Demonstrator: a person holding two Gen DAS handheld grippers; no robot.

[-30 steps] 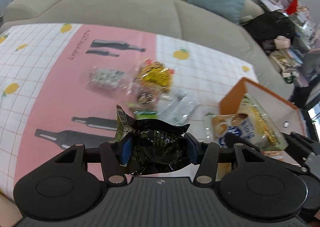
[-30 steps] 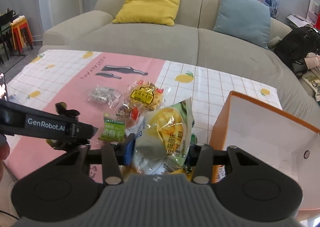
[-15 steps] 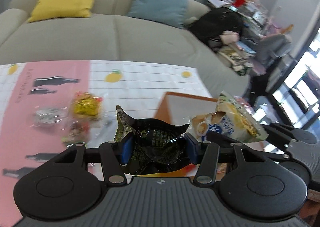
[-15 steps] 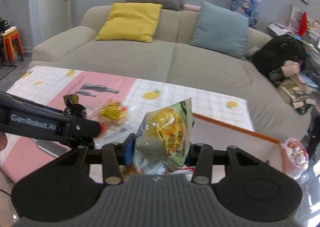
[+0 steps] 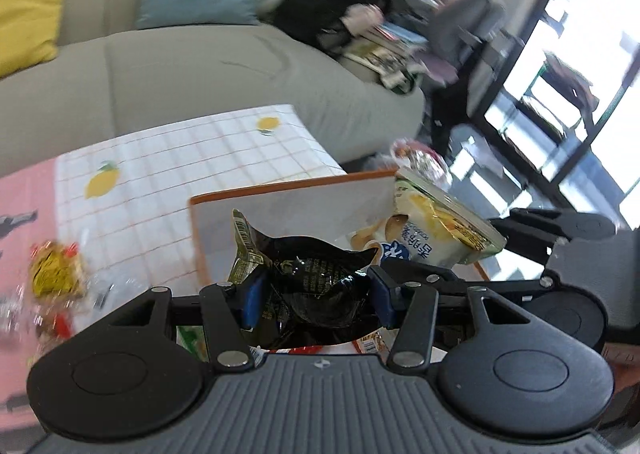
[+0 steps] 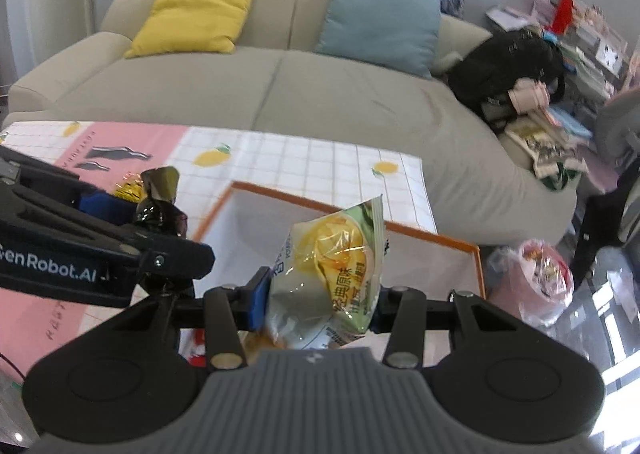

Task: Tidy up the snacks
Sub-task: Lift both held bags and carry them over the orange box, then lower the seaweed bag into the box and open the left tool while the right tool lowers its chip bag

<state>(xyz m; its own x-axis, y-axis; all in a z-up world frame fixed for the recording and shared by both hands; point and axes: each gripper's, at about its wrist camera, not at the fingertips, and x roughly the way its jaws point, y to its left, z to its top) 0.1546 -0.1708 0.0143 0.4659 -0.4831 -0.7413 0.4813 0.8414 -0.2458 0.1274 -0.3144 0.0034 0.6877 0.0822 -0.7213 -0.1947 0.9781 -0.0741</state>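
Your left gripper [image 5: 314,296] is clenched on a crumpled black snack packet [image 5: 316,286], blue pads pressing its sides. The packet lies crosswise between them, and its yellow-green barcoded corner sticks up by the left pad. Your right gripper [image 6: 318,296] grips a pale green-and-yellow chip bag [image 6: 332,274]. The bag stands upright, long axis rising from the jaws, crimped top seam uppermost and leaning slightly right.

Both grippers tilt downward. Just beyond and below each set of fingertips sits the orange-rimmed box [image 6: 436,240] with white inner walls, so both snacks hang over its opening. In the right wrist view your left gripper [image 6: 160,209] enters from the left, with the black packet over the box's left edge. In the left wrist view the chip bag [image 5: 432,230] hangs just to the right over the box's right part.

Left of the box, on the tablecloth [image 5: 168,173], lies a yellow-wrapped snack [image 5: 54,268], blurred. Farther out is the sofa [image 6: 280,93].
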